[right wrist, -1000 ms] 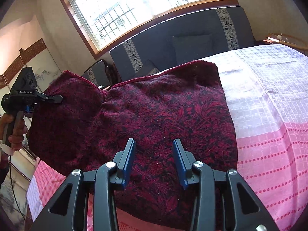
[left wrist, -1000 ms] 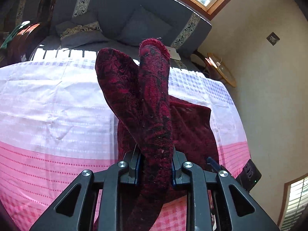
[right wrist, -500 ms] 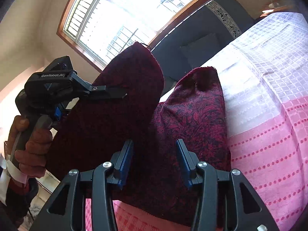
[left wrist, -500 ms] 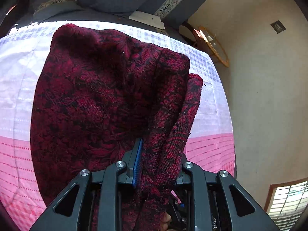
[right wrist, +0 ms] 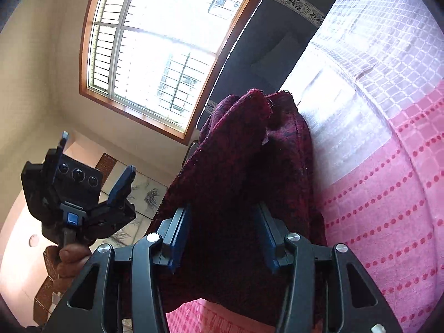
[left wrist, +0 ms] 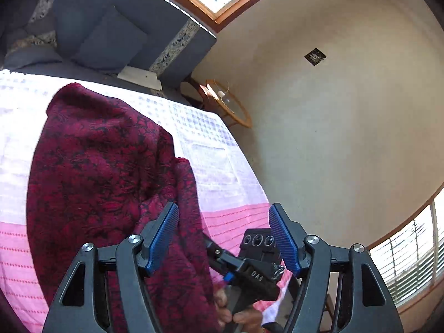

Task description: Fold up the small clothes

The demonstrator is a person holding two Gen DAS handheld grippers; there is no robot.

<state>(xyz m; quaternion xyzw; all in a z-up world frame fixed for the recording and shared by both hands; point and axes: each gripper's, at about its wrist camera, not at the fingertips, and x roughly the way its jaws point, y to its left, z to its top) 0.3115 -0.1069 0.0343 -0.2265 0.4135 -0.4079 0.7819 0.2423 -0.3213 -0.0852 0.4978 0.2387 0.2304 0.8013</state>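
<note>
The bed sheet (left wrist: pixel 227 166), white at the far part and pink at the near part, is covering the whole work surface. On it the dark red cloth (left wrist: pixel 91 172) is lying, doubled over itself, with one thick fold rising along its right edge. It seems that a first fold is already made, but the layers are sitting uneven and bunched, so I judge the task is somewhere in the middle: flattening and at least one more fold are remaining.

The right gripper (right wrist: pixel 222 238) is standing with its fingers around a hanging bunch of the cloth; whether they are pressing it I cannot tell. The left gripper (left wrist: pixel 223 238) is hanging beside the cloth with its fingers wide apart, holding nothing.
</note>
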